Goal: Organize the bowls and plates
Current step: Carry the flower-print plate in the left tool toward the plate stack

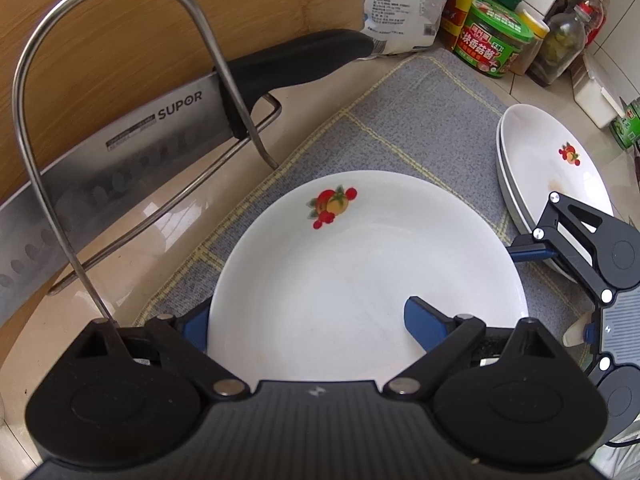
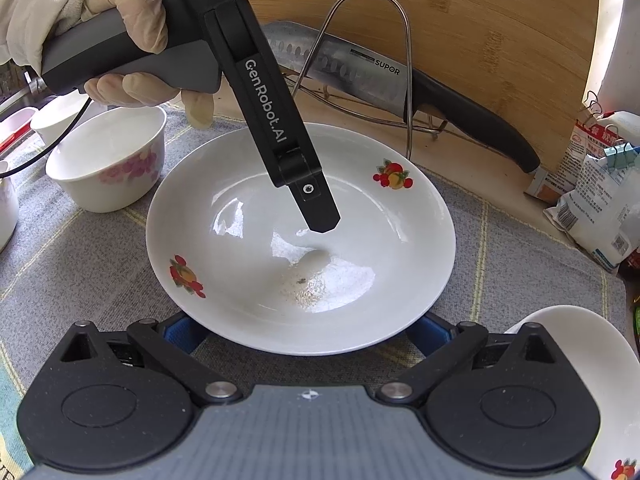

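Observation:
A white plate with fruit prints (image 1: pixel 360 264) lies on the grey mat; it also shows in the right wrist view (image 2: pixel 280 248). My left gripper (image 1: pixel 308 328) has one blue finger (image 1: pixel 424 324) above the plate's inside and the other below its near rim, closed on that rim. In the right wrist view the left gripper (image 2: pixel 316 208) reaches down into the plate. My right gripper (image 2: pixel 304 332) is open, its blue fingers wide apart and low at the plate's near rim. Two stacked plates (image 1: pixel 548 172) sit at the right. A white floral bowl (image 2: pixel 108 164) stands left of the plate.
A wire rack (image 1: pixel 120 120) holds a SUPOR cleaver (image 1: pixel 120 160) against a wooden board (image 1: pixel 160 20). Jars and bottles (image 1: pixel 500 36) and bags (image 2: pixel 600 200) stand at the back. More white dishes (image 2: pixel 52 120) sit far left.

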